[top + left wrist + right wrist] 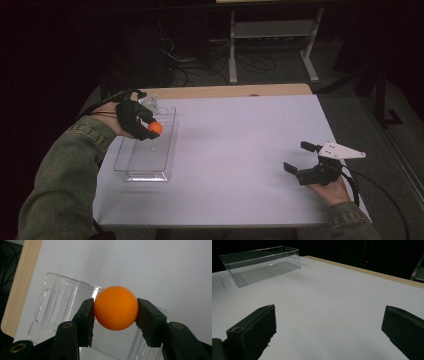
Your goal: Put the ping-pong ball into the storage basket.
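An orange ball is pinched between the pads of my left gripper, which is shut on it. The ball hangs above a clear plastic bin standing at the left of the white table. Nothing lies in the bin in the right gripper view. My right gripper rests at the table's right side, jaws wide open with nothing between them.
A tan wooden strip runs along the table's far edge. Beyond it stand a white frame with legs and loose cables on the dark floor. Green sleeves enter from below.
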